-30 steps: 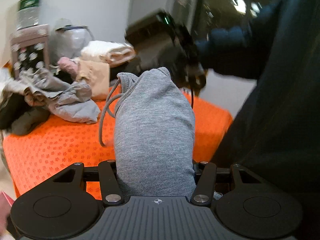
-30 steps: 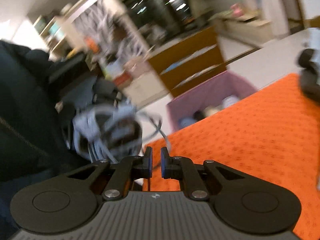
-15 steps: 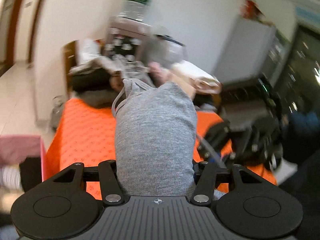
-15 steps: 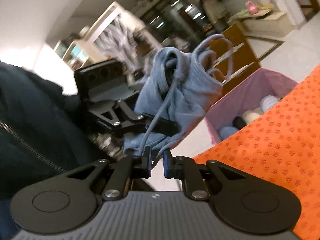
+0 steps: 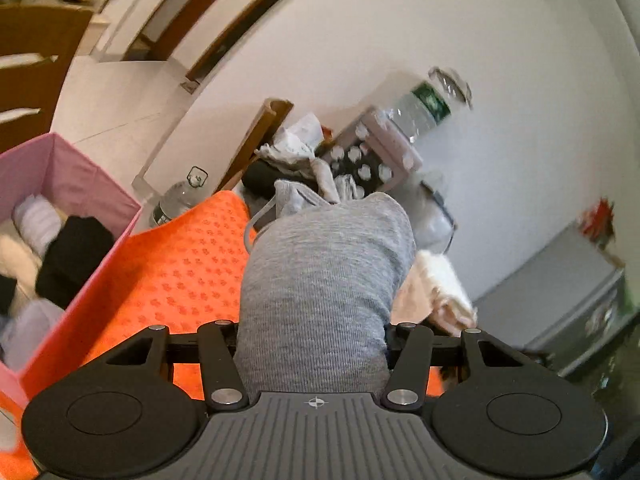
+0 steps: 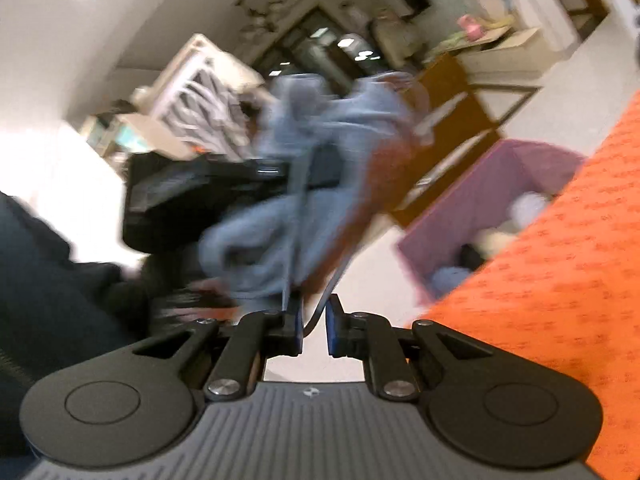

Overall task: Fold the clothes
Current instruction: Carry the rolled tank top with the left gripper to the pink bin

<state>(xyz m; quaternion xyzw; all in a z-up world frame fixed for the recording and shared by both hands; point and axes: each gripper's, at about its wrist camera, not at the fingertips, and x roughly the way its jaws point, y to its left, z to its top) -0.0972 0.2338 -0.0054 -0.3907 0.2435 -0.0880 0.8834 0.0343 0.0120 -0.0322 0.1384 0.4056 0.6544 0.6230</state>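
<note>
The grey knit garment (image 5: 324, 280) is bunched into a thick roll that stands up from between the jaws of the left claw (image 5: 313, 334), with a hem and a grey drawstring (image 5: 256, 224) trailing off its far end. In the right wrist view the same garment (image 6: 320, 152) shows blurred and crumpled, lifted off the desk, and two lengths of its drawstring (image 6: 316, 312) run down into the right claw (image 6: 313, 330).

The left claw stands about half open and clamps the roll, cloth filling the whole gap. The right claw is nearly closed, a narrow gap between its blue pads (image 6: 334, 330); the cord passes through that gap, and whether the pads pinch it I cannot tell.

Below lies the desk (image 5: 180, 268) under an orange patterned cover. Beside its edge sits a pink fabric bin (image 5: 100, 200) with rolled clothes inside. At the far end lie heaped clothes (image 5: 296, 148), a folded cream stack (image 5: 436, 284) and a large water bottle (image 5: 420, 108) against a white wall. A person's dark sleeve (image 6: 52, 292) fills the left of the right wrist view.
</note>
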